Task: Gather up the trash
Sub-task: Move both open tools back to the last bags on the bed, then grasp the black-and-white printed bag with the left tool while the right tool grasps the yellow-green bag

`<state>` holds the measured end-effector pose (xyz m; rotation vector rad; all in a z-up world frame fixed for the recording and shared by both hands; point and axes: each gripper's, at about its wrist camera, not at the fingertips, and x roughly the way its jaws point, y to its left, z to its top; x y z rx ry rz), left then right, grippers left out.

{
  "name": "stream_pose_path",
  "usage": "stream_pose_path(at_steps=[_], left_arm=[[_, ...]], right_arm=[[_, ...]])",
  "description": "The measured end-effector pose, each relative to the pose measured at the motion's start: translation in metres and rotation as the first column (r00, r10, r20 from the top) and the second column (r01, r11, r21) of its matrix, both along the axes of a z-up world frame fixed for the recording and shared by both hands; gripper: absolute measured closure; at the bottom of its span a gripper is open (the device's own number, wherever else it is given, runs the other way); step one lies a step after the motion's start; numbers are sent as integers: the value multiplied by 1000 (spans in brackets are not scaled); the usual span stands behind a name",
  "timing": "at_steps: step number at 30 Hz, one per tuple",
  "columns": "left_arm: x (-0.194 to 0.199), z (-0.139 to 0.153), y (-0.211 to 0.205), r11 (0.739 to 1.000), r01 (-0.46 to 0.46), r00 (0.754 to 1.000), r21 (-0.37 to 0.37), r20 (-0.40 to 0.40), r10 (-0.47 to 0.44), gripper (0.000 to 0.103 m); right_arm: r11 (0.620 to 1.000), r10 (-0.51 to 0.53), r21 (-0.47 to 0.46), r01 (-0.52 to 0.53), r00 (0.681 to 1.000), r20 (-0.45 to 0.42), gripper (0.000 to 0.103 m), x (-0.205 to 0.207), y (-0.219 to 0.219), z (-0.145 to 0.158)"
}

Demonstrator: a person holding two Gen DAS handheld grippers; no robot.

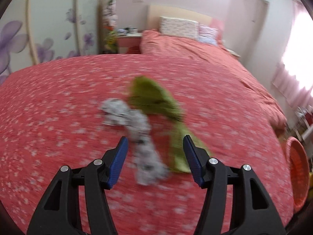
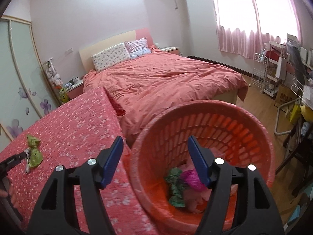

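Note:
A crumpled green wrapper and a crumpled grey-white paper lie side by side on the red flowered tabletop; the view is blurred. My left gripper is open just above and in front of them, with the jaws on either side of the paper's near end. In the right wrist view the green wrapper shows at the far left with the left gripper's tip beside it. My right gripper is open and empty over the orange basket, which holds green, magenta and pink crumpled trash.
The basket stands off the table's right edge. A bed with a salmon cover lies behind the table. A wardrobe with purple flowers is at the left. Shelves and boxes line the right wall.

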<state>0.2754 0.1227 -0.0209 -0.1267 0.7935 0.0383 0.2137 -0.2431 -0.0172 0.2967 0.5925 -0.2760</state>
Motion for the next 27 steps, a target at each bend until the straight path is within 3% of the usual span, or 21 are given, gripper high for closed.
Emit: stream_pose_path(at_steps=[10,13,15,17,21,27], left_arm=[[36,-16,10,999,-41,998,8,-56,42,48],[42,-21,13,998,-53,995,15,-85,54,62],[41,-20,15,999,-50,995,9,-81,50,81],[40,-19,22,999,-46,996,-4,-80,46,84],[25,-12,42,999,-44,998,-10,-43,44,85],[3,3,91,995,-98,995,-9,10,99,85]], right_arm=[[998,50,-35,-51,998,-30,36,12,28,2],[997,68,-44,-70,997,-38,36,16,36,3],[995,89,-50,-91,995,-40,36,20,45,6],[992,114,-52,-116,993,-41,36,26,57,9],[979,193,-62,-195,980,-39,36,41,90,16],[928,364,-64,-367,930,-56,36,78,172,22]])
